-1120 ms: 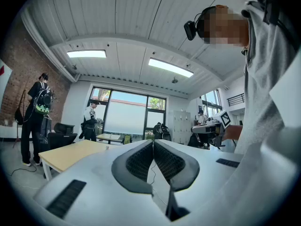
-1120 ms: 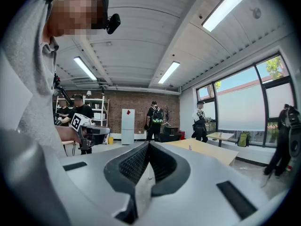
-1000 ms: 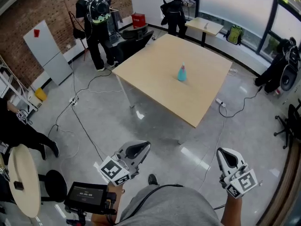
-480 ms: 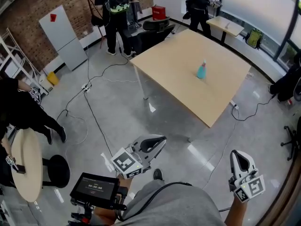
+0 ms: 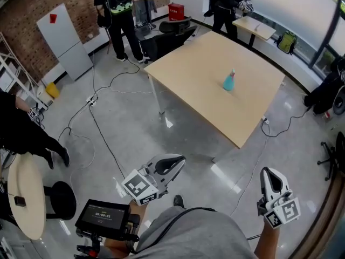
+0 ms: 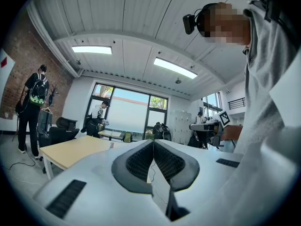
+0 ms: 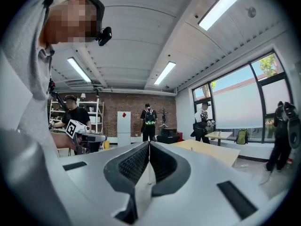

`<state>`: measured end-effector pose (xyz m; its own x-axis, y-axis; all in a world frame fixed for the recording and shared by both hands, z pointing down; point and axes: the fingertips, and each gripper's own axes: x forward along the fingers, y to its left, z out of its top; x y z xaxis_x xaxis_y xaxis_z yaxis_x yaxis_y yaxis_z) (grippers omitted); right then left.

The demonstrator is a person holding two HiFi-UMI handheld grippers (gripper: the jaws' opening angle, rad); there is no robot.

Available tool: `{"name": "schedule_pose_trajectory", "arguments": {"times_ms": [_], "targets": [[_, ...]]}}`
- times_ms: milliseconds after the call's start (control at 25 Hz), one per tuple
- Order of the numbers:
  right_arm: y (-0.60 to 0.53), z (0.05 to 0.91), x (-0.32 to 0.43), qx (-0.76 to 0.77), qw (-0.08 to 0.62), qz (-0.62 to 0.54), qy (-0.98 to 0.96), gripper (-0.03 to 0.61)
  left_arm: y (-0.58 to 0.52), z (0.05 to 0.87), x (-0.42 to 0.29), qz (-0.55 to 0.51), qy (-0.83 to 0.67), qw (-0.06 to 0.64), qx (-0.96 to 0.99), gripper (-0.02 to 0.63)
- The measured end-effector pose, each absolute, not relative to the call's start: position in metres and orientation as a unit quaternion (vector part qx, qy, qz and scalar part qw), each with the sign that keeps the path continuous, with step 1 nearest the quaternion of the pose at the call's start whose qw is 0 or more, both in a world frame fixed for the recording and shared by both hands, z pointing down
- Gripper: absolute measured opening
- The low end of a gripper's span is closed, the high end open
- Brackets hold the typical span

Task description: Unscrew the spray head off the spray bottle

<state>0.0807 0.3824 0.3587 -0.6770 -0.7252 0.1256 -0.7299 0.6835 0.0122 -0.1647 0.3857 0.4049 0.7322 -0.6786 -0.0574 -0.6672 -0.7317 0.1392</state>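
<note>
A teal spray bottle with a pale spray head stands upright, alone, near the middle of a light wooden table far ahead of me. My left gripper hangs over the grey floor at the bottom centre of the head view, shut and empty. At the bottom right my right gripper is shut too, with nothing in it. Both are well short of the table. In the left gripper view the jaws meet, with the table beyond. The right gripper's pads also touch each other.
Cables trail over the floor left of the table. Two people stand behind it beside dark office chairs. A round wooden tabletop and black stool are at lower left, near a screen unit.
The head view has swung, so the table and bottle now sit further right. Both grippers have drifted a little rightward over the floor, still shut and empty.
</note>
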Motion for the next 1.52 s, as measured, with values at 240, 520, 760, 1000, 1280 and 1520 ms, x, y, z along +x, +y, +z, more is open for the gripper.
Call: {"name": "schedule_pose_trajectory", "arguments": {"times_ms": [240,520,760,1000,1280,1520], "targets": [[0.362,0.357,0.048,0.407,0.056,0.018,-0.912,0.006,0.364,0.414,-0.196,-0.058,-0.359,0.062,0.93,0.008],[0.337,0.361,0.042,0.415,0.071,0.027,-0.907,0.006,0.33,0.419,-0.198,-0.061,-0.343,0.075,0.935,0.008],[0.29,0.369,0.052,0.412,0.076,0.041,-0.907,0.006,0.286,0.425,-0.18,-0.051,-0.335,0.085,0.937,0.008],[0.221,0.375,0.068,0.395,0.071,0.047,-0.915,0.006,0.225,0.427,-0.161,-0.045,-0.352,0.089,0.931,0.006],[0.129,0.372,0.094,0.357,0.061,0.047,-0.931,0.006,0.14,0.412,-0.116,-0.039,-0.368,0.072,0.926,0.006],[0.07,0.368,0.112,0.338,0.056,0.044,-0.938,0.006,0.09,0.411,-0.077,-0.032,-0.366,0.07,0.927,0.008]]}}
